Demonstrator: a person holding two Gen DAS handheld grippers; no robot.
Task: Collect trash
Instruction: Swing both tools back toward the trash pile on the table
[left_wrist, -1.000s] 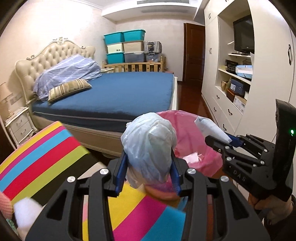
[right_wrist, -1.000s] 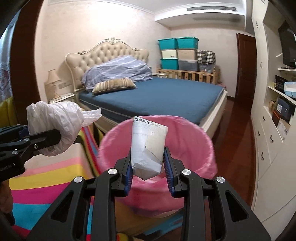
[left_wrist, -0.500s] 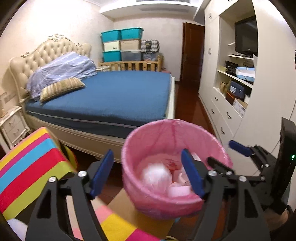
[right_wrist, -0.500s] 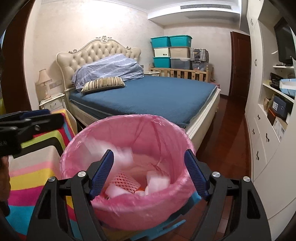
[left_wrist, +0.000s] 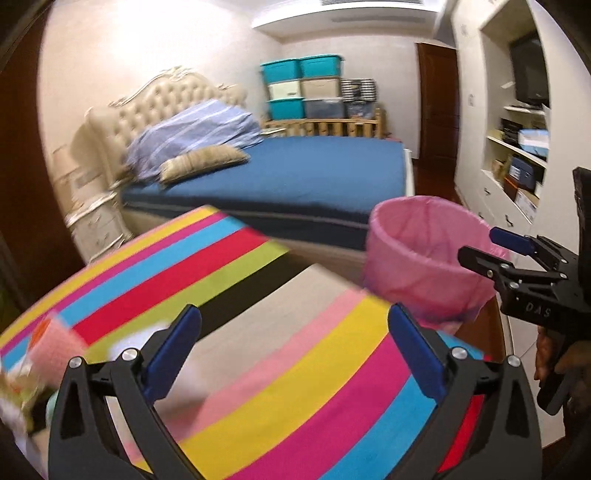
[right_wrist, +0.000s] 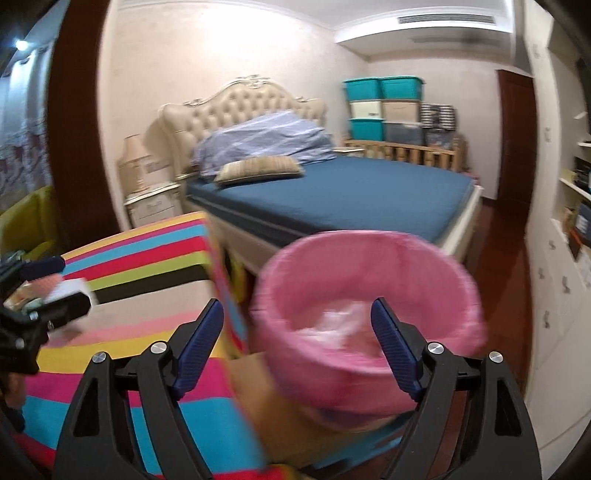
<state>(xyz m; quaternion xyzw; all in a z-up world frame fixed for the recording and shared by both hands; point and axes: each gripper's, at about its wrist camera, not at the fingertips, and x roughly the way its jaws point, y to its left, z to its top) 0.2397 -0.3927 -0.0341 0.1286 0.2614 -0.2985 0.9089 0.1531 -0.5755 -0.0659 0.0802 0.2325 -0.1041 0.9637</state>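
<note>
Trash lies in the pink-lined round bin (right_wrist: 365, 314); my left tongs (left_wrist: 295, 354) and right tongs (right_wrist: 295, 347), opening wide, hold nothing, freed for the striped desk (left_wrist: 258, 332)

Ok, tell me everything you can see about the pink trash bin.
The trash bin is round, open-topped and lined with a thin, crinkled pink plastic bag folded over its rim. It stands upright beside the striped table, in front of the bed. Pale crumpled trash lies inside. No tongs touch it.
</note>
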